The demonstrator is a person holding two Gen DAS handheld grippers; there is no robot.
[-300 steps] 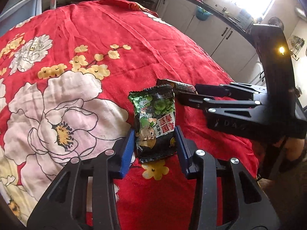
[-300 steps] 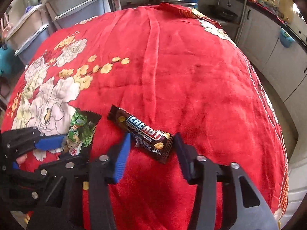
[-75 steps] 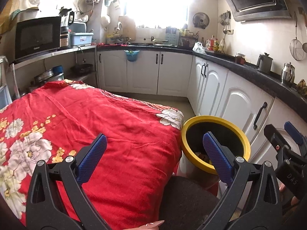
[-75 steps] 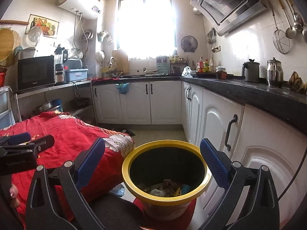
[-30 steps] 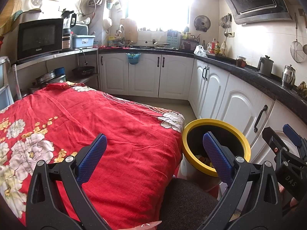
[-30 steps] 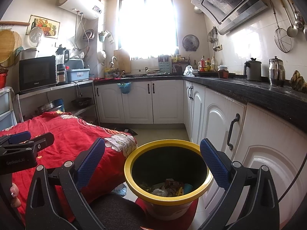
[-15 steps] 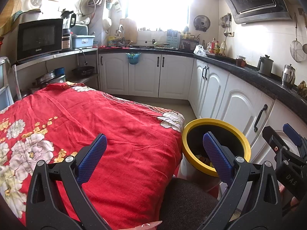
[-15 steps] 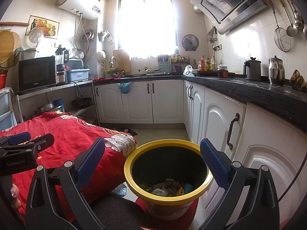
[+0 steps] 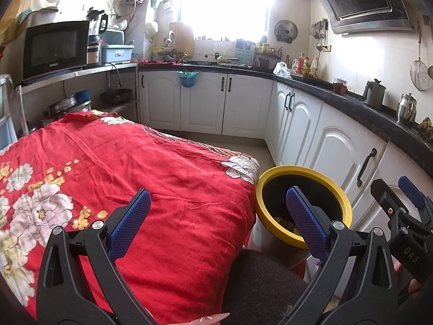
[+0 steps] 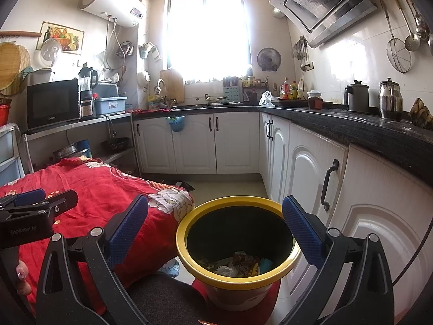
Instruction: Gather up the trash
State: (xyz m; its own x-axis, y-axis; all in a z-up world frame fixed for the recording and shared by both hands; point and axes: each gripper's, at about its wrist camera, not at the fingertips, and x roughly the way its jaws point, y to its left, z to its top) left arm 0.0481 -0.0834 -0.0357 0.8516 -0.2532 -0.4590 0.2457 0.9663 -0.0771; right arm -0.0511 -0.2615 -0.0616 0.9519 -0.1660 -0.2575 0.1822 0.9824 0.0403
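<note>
A yellow-rimmed bin [image 10: 186,224] [image 9: 335,197] stands on the floor beside the table's corner. Several wrappers [image 10: 240,264] lie at its bottom. My right gripper [image 10: 215,224] hangs open just in front of and above the bin mouth, nothing between its blue pads. My left gripper [image 9: 216,216] is open too and empty, held over the edge of the red flowered tablecloth [image 9: 121,168], with its right pad [image 9: 305,224] in line with the bin. No wrapper shows on the cloth.
White cabinets [image 10: 311,176] under a black counter [image 10: 351,127] run close behind and right of the bin. A dark seat cushion [image 9: 270,284] lies below both grippers. A microwave [image 9: 54,47] sits on a shelf at the left. Tiled floor [image 10: 224,187] stretches beyond the bin.
Ten seconds ago each gripper straddled a snack wrapper on the cloth; now both are open and empty at the bin. Over the last second almost nothing has moved.
</note>
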